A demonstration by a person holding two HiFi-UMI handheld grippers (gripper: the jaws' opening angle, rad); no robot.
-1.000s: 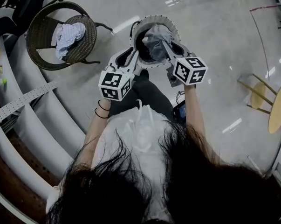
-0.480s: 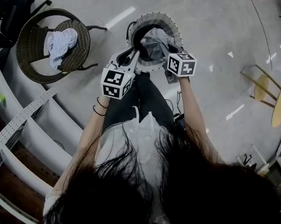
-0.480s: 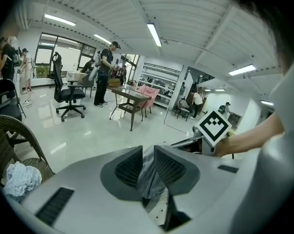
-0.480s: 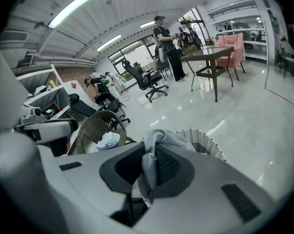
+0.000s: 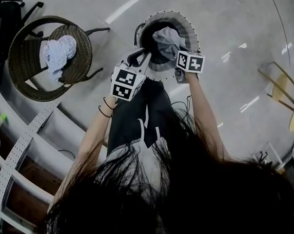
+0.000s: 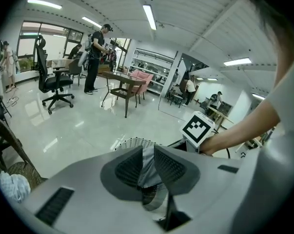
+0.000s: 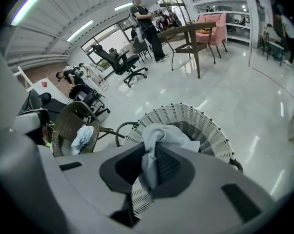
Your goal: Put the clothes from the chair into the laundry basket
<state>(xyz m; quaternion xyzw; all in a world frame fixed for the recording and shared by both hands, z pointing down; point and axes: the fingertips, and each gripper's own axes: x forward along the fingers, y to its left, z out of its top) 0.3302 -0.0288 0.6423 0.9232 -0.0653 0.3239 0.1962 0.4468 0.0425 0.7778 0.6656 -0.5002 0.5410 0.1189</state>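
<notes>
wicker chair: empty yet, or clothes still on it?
Not empty. One crumpled light garment lies on the seat of the wicker chair; the right gripper view shows it there too.

The head view looks steeply down from high above the round white woven laundry basket [image 5: 188, 26]. Both gripper views face it closely from its near side; all three share it.
</notes>
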